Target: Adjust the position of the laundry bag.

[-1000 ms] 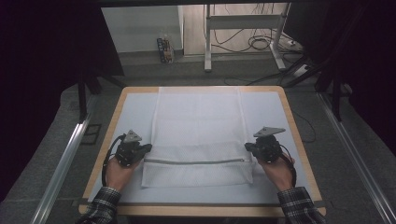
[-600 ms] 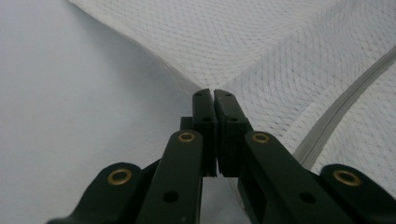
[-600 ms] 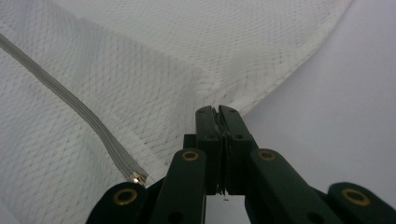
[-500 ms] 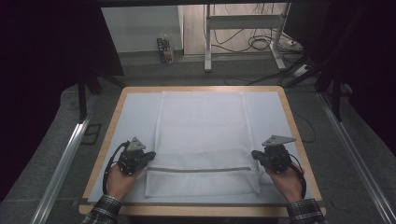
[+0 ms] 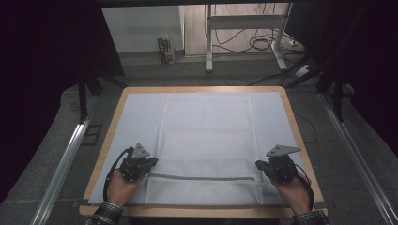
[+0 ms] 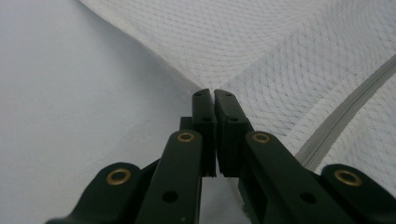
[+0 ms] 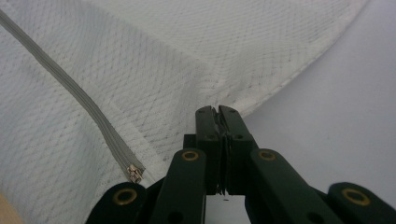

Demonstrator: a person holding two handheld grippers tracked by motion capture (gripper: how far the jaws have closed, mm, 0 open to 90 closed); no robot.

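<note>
Claws (image 5: 153, 162) (image 5: 259, 165) pinch mesh bag (image 5: 206, 136) (white sheet (image 5: 136, 117) beneath).

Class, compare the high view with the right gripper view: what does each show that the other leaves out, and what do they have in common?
High view alone: the whole wooden table with its pale cover, the left gripper, both hands, and the floor with cables behind.

Right gripper view alone: the weave of the netting up close, the frayed end of the zip, and mesh pinched between the jaws.

Both: the white mesh bag, its grey zip, and the right gripper shut on the bag's edge.
</note>
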